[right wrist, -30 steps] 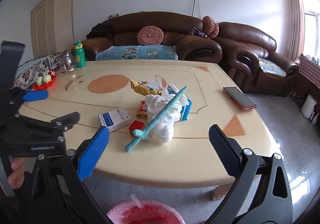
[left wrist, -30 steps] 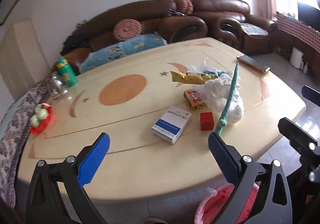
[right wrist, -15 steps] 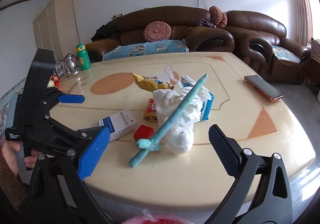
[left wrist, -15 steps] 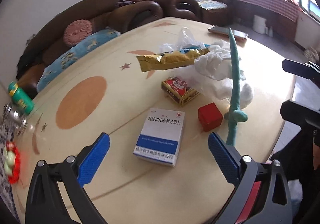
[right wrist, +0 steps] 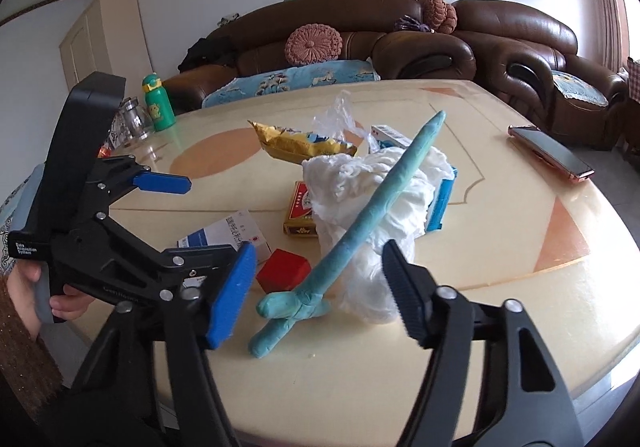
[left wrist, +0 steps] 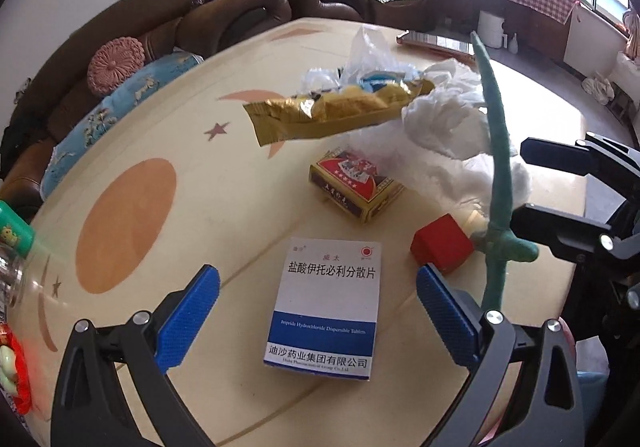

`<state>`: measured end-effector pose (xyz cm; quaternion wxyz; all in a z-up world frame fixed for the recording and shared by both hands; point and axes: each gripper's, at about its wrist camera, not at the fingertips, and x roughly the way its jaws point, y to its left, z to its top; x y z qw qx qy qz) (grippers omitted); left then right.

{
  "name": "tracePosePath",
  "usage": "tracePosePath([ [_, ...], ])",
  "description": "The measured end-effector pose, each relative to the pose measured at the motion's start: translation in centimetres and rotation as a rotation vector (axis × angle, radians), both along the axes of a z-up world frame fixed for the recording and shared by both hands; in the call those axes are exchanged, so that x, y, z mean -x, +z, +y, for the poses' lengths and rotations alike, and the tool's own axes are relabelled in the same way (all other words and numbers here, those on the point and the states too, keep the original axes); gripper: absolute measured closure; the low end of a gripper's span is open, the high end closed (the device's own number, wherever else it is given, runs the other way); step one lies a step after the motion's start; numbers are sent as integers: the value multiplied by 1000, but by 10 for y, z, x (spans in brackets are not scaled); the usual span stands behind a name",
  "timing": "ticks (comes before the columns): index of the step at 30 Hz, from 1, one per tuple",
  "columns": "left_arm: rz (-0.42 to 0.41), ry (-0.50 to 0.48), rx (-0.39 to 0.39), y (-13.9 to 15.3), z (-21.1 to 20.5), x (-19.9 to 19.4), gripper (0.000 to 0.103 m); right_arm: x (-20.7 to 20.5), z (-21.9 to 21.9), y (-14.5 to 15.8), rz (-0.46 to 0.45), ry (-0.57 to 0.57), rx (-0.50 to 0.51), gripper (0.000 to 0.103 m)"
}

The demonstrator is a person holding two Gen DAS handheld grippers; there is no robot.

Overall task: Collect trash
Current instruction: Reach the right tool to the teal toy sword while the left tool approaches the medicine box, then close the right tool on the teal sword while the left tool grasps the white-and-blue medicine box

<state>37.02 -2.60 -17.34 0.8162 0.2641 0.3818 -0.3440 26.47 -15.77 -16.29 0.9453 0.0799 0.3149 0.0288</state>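
Trash lies on the cream table: a white-and-blue medicine box, a red cube, a red-and-gold cigarette pack, a gold snack wrapper, crumpled white tissue and a teal clay sword leaning on the tissue. My left gripper hangs open just above the medicine box, one pad on each side of it and neither touching. My right gripper is closing, and the sword's hilt end lies between its jaws with the pads still off it.
A phone lies at the table's right edge, and a blue carton sits behind the tissue. A green bottle and a glass jar stand at the far left, near a red dish. Brown sofas stand beyond the table.
Both grippers came down and closer to the table. The left one now frames the medicine box. The right one's jaws have narrowed around the sword's hilt.
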Motion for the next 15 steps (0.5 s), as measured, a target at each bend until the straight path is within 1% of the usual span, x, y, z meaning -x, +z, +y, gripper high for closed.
tracePosePath([
  [4, 24, -28, -27, -10, -5, -2, 7, -6, -3, -9, 32, 9, -55, 41],
  [7, 29, -33, -49, -18, -9, -6, 7, -8, -4, -12, 33, 4, -54, 41],
  [10, 56, -28, -59, -26, -8, -14, 7, -9, -4, -14, 36, 1, -47, 41],
  [15, 92, -34, -50, -33, -7, -20, 7, -8, -6, -17, 36, -4, -72, 41],
])
